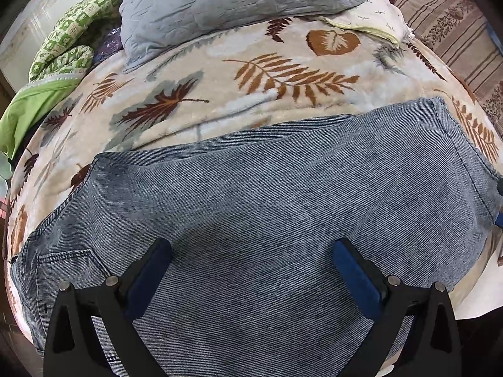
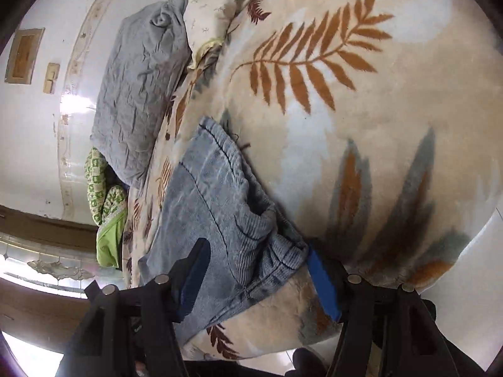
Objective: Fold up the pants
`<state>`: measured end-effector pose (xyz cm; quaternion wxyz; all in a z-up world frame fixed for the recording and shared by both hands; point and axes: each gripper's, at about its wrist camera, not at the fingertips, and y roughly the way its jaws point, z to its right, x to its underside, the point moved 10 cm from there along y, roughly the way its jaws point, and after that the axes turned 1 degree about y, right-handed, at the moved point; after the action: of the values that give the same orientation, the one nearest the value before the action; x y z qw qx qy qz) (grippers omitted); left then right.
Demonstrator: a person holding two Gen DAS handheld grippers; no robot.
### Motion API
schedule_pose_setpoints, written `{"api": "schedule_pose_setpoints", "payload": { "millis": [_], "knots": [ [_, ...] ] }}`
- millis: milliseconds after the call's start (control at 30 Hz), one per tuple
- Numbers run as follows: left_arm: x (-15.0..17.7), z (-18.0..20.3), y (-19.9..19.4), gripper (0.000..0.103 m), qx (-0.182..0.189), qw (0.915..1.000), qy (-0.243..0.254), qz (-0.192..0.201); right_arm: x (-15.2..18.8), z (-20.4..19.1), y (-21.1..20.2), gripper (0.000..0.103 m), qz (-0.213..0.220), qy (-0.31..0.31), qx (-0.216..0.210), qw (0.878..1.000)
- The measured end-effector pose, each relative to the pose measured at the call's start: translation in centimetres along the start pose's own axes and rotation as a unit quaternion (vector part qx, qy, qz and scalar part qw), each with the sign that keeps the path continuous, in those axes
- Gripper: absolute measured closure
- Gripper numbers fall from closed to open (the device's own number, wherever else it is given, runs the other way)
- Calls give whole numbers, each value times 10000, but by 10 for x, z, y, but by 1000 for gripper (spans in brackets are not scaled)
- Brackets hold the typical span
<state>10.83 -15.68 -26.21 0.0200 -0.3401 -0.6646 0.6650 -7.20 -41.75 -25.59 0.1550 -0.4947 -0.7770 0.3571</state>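
Grey-blue denim pants (image 1: 267,207) lie spread across the leaf-print blanket (image 1: 257,62) on the bed, a back pocket at the lower left. My left gripper (image 1: 251,251) is open just above the middle of the cloth, holding nothing. In the right wrist view the pants (image 2: 213,207) end in a bunched hem edge near the bed's front. My right gripper (image 2: 256,251) is open, its jaws standing on either side of that hem edge; whether the fingers touch the cloth I cannot tell.
A grey quilted pillow (image 1: 226,6) lies at the back of the bed, with a green patterned cloth (image 1: 69,44) at the back left and a striped cushion (image 1: 456,31) at the back right. A white wall (image 2: 37,144) stands behind the bed.
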Motion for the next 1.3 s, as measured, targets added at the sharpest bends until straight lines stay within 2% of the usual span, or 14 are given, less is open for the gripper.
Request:
{"api": "schedule_pose_setpoints", "payload": {
  "millis": [67, 133, 333, 500, 700, 767, 1000, 1200, 1300],
  "knots": [
    [1, 0, -1, 1, 41, 10000, -10, -16, -2, -4, 2, 41, 139, -98, 130, 9998],
    [2, 0, -2, 1, 57, 10000, 8, -9, -2, -7, 4, 65, 237, -225, 257, 9991],
    [8, -26, -9, 1, 18, 9996, -281, -39, -6, -26, -1, 72, 553, -525, 319, 9966],
    [14, -55, -26, 1, -8, 9981, -612, 98, 0, -67, -9, 74, 895, -1238, 292, 9878],
    [29, -92, -46, 1, 65, 9936, -1113, 184, 27, -124, -2, 76, 961, -2064, 192, 9736],
    [36, -106, -54, 1, 32, 9918, -1251, 244, 46, -149, 10, 80, 828, -2398, 139, 9672],
    [59, -154, -73, 1, -110, 9847, -1704, 341, 116, -203, 62, 80, 164, -3222, 55, 9465],
    [73, -183, -85, 1, -212, 9797, -1937, 476, 186, -224, 98, 80, -582, -3697, -150, 9272],
    [79, -191, -81, 1, -300, 9785, -1994, 436, 216, -221, 118, 77, -1036, -3872, -34, 9161]
  ]
}}
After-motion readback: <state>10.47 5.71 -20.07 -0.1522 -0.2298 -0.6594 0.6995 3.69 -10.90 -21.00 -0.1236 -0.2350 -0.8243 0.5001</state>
